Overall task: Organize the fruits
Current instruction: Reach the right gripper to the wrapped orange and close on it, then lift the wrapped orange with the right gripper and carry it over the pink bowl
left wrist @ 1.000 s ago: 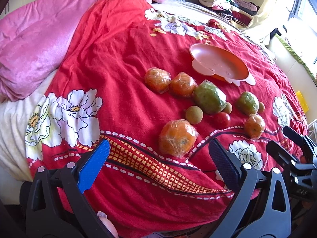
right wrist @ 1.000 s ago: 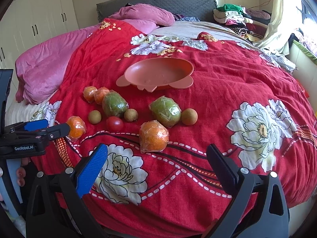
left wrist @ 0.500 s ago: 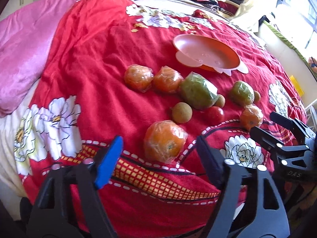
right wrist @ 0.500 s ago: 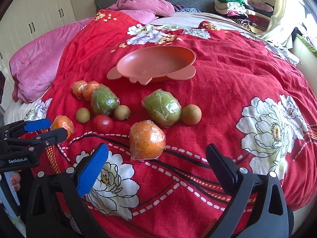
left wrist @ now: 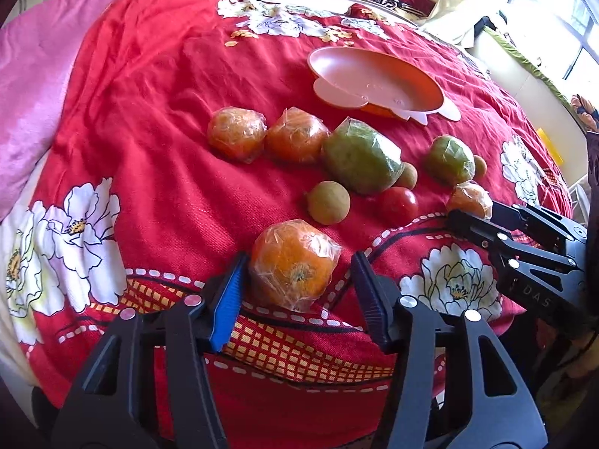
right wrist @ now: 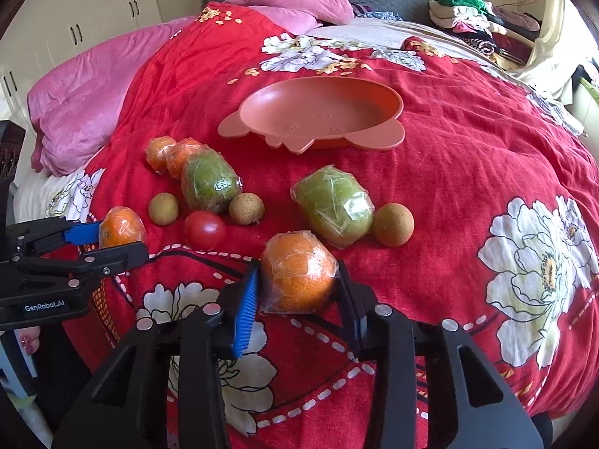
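Both my claws were wide a second ago; now my left claw [left wrist: 295, 262] is closing around one orange [left wrist: 294, 263], its far pad not yet touching, and my right claw [right wrist: 297, 278] pinches another orange [right wrist: 299, 277]. Next: the plate [right wrist: 262, 106].

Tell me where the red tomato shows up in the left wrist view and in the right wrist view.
Left wrist view: the red tomato sits right of centre, in front of the big green wrapped fruit.
Right wrist view: the red tomato is left of centre, in front of that same green fruit.
Shared landmark: the orange bowl lies behind the fruit in both.
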Tool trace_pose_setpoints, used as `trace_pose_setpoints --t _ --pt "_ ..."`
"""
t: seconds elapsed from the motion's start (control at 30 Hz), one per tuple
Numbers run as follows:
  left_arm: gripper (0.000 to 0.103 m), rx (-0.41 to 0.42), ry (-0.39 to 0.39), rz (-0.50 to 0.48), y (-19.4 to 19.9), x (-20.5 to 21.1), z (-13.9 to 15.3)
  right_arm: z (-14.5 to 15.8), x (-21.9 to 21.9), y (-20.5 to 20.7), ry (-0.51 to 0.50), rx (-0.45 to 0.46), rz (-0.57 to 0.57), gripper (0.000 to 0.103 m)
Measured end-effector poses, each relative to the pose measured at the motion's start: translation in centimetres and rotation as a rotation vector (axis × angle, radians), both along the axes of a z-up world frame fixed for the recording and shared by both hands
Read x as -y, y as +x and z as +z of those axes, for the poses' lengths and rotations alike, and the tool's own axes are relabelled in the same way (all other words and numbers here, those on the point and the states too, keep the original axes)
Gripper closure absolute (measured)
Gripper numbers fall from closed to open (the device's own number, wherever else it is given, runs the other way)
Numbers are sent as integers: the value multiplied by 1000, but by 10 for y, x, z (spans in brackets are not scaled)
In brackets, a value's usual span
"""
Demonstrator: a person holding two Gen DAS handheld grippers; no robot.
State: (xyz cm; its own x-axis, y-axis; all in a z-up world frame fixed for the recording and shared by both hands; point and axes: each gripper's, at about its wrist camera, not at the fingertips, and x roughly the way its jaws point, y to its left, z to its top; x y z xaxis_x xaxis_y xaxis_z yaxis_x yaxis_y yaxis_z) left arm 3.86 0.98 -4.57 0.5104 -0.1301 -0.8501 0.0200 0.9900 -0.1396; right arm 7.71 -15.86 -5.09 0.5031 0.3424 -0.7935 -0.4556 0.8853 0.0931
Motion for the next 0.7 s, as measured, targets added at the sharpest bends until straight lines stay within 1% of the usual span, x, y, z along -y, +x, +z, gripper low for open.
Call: trace_pose_setpoints --t 0.1,0.17,0.4,0.57,0.7 --pt "58 -7 -12 0 3 -2 -3 0 4 1 27 -7 -2 67" --pt "64 -5 -10 -1 4 -4 -3 2 7 1 50 -16 -8 67" --pt "65 -5 -40 -12 6 -9 -2 12 14 -4 104 -30 -8 67" --pt "66 7 -81 -18 4 -11 9 28 19 -3 132 -3 -5 67" --pt "66 31 -106 -22 10 -12 23 39 24 5 137 25 -14 67"
